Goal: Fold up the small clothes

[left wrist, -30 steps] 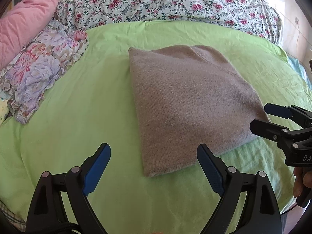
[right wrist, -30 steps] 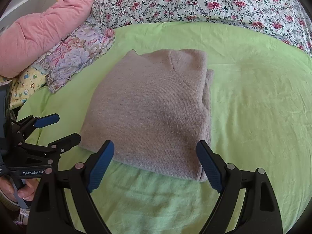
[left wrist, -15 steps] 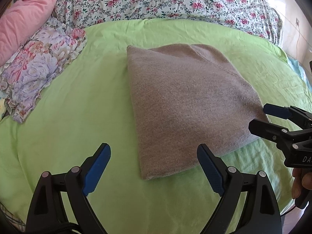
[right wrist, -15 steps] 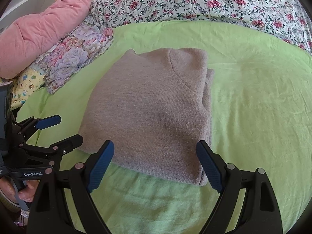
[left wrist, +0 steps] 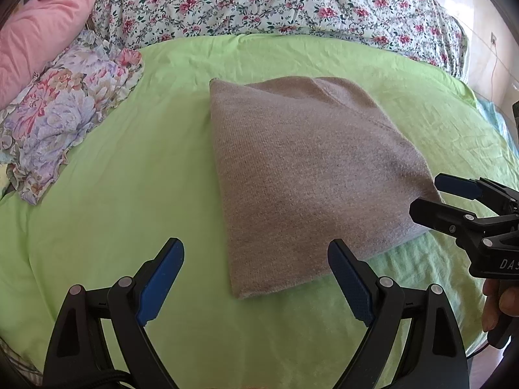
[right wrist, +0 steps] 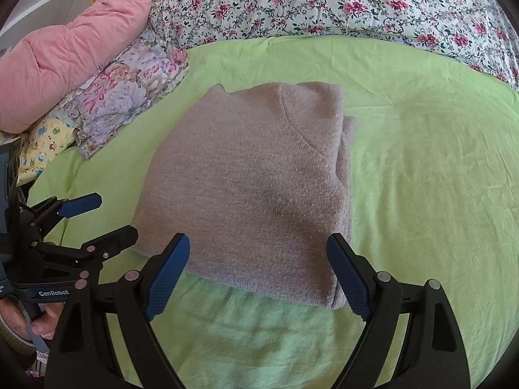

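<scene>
A grey-brown knitted sweater [left wrist: 305,175] [right wrist: 253,191] lies folded into a compact rectangle on the green sheet. My left gripper [left wrist: 256,278] is open, hovering just short of the sweater's near left corner, with nothing between its blue pads. My right gripper [right wrist: 258,275] is open too, above the sweater's near edge, holding nothing. Each gripper shows in the other's view: the right one [left wrist: 434,197] by the sweater's right corner, the left one [right wrist: 103,217] by its left corner. A hand [right wrist: 42,317] grips the left tool's handle.
The green sheet [left wrist: 129,194] covers the bed. A floral quilt [left wrist: 275,3] lies across the far side, a pink quilt [right wrist: 71,48] at far left, and a ruffled flowered cloth [left wrist: 61,120] left of the sweater. The bed edge falls away at the right [left wrist: 486,123].
Both views have shifted only slightly; the left gripper has drifted a little so the sweater sits marginally further left in its view. The sweater has not moved and both grippers stay open.
</scene>
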{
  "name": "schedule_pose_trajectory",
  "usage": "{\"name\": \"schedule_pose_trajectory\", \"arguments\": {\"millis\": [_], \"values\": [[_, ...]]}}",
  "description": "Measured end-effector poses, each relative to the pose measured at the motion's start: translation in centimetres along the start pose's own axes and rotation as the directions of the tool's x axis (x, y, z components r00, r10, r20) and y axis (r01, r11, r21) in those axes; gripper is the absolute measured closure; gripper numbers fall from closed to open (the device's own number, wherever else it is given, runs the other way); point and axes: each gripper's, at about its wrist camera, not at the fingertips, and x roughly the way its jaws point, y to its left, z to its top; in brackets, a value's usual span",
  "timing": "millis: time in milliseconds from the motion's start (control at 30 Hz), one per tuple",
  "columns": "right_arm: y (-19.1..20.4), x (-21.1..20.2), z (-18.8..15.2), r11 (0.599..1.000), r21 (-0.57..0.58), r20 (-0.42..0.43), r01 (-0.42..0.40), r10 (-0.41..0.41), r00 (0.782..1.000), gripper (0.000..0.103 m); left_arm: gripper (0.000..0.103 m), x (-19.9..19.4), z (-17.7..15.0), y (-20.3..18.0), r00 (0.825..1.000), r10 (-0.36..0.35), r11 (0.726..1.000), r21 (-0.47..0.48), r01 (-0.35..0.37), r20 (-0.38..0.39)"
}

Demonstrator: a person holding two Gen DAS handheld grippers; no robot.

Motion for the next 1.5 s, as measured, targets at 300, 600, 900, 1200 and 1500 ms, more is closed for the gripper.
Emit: {"name": "schedule_pose_trajectory", "arguments": {"millis": [300,600,900,1200,1500], "values": [[0.38,-0.20,-0.22,1.000,0.009,0.005,0.003,-0.003,1.000,0.016,0.012,-0.22,-0.11,-0.22,1.000,-0.002,1.000,-0.003,0.002,0.001],[0.32,-0.22,-0.28,1.000,0.007,0.004,0.002,-0.002,1.000,0.016,0.012,-0.32,-0.17,-0.31,1.000,-0.008,1.000,-0.003,0.008,0.000],[0.29,-0.22,-0.29,1.000,0.007,0.005,0.001,-0.001,1.000,0.016,0.012,-0.48,-0.16,-0.55,1.000,-0.012,1.000,-0.005,0.012,0.000],[0.42,-0.39,-0.22,1.000,0.011,0.008,0.000,-0.001,1.000,0.016,0.011,-0.47,-0.10,-0.59,1.000,-0.018,1.000,-0.008,0.018,0.000],[0.50,-0.49,-0.03,1.000,0.019,0.011,-0.001,0.000,1.000,0.016,0.011,-0.59,-0.11,-0.55,1.000,-0.022,1.000,-0.011,0.022,0.006]]}}
